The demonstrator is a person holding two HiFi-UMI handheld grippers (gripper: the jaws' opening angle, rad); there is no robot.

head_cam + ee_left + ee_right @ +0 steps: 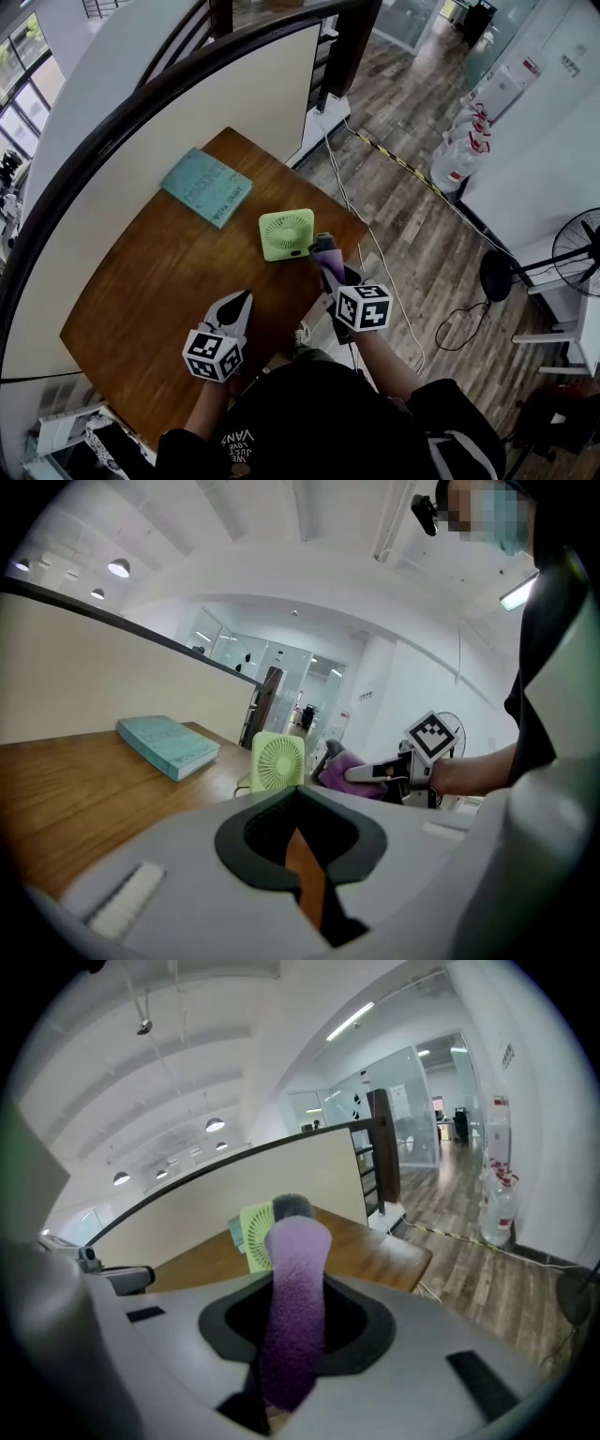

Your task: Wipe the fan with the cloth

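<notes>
Brown wood makes up the tabletop [141,281], which is seen from steeply above and is backed along its far side by a curved cream partition [169,141] with a dark rail. Grey-brown plank flooring [422,216] is shown beyond the right edge.

A teal book [206,187] is laid flat near the partition, well apart from everything else. A small pale green fan [287,234] is stood upright near the right edge of the tabletop, with its round grille turned toward the person; in the left gripper view it is seen between the book and the cloth.

The left hand-held gripper [244,296] is held low over the near part of the tabletop, well short of the fan. Its jaws are brought together at the tips and nothing is held between them; only a sliver of wood is seen through the slit behind the tips.

The right hand-held gripper [330,274] is held just to the right of the fan. Its jaws are clamped on a rolled purple cloth [296,1335], which sticks out past the tips. The grey end of the cloth is just beside the fan's right side; whether they touch cannot be told.
</notes>
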